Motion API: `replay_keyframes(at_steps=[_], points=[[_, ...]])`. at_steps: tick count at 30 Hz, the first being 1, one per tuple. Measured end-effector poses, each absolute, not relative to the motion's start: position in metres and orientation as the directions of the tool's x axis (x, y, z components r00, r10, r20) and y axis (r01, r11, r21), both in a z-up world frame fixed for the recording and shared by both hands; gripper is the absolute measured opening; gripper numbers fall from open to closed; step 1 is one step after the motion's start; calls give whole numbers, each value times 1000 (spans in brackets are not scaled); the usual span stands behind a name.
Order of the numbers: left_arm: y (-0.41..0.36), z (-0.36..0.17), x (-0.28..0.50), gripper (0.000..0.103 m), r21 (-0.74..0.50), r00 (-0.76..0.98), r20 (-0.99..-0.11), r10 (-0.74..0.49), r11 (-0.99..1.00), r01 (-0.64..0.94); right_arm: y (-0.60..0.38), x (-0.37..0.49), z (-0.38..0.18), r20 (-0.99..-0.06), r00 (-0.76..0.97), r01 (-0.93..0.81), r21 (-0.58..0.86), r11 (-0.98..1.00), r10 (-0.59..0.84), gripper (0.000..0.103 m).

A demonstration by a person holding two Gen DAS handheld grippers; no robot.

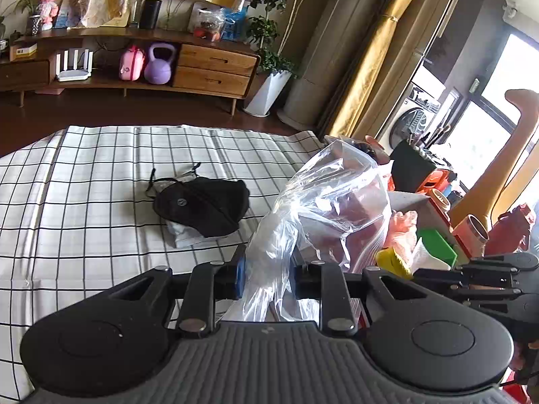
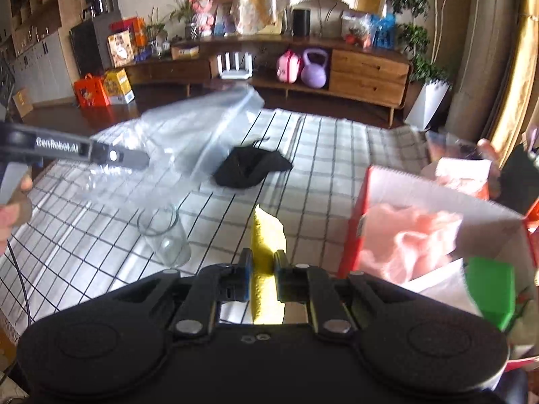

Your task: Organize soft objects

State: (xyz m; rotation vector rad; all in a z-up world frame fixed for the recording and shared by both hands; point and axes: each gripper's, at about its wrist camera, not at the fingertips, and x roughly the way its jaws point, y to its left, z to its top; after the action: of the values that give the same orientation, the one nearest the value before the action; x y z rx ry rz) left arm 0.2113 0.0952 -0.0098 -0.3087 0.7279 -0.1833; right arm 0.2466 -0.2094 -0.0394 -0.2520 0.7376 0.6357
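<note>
The soft yellow sponge (image 2: 266, 252) stands upright in the right claw (image 2: 262, 266), which is clamped on its lower part — its long axis points away from the claw. To the left and beyond, the left claw (image 1: 267, 269) is closed on the clear crumpled plastic bag (image 1: 323, 205). To the right sits the red cardboard box (image 2: 363, 215), open, with pink soft cloth (image 2: 404, 239) and a green block (image 2: 492, 289) inside — likely the nearer container.

Yellow sponge (image 2: 266, 235); black-checked white cloth (image 1: 101, 155).
</note>
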Motion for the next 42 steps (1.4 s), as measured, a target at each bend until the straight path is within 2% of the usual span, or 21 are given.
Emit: replay_keyframes(at_steps=[7,14,23,24,25,26,42], points=[[37,16,218,24,-319,733,-602,-318,937,145,-260,252,7,-633,664,-545,-44,837,399,12],[-28,21,233,24,-292,698,-616,-365,929,228,-318,269,22,-603,729,-439,-48,897,325,12],[-105,2,258,24,-243,644,-661,-386,922,303,-383,300,-1,-619,752,-297,-13,955,226,10],[-113,0,262,24,-240,639,-665,-385,922,305,-391,302,-5,-623,752,-281,-8,960,215,9],[-118,-2,266,24,-237,636,-669,-384,921,308,-396,306,-9,-626,752,-268,-2,963,208,1],[-126,-5,270,24,-226,632,-675,-380,922,314,-402,308,-12,-626,751,-262,8,965,209,0],[-196,-65,323,24,-132,557,-767,-317,928,347,-424,327,-70,-703,684,-237,38,971,194,0]])
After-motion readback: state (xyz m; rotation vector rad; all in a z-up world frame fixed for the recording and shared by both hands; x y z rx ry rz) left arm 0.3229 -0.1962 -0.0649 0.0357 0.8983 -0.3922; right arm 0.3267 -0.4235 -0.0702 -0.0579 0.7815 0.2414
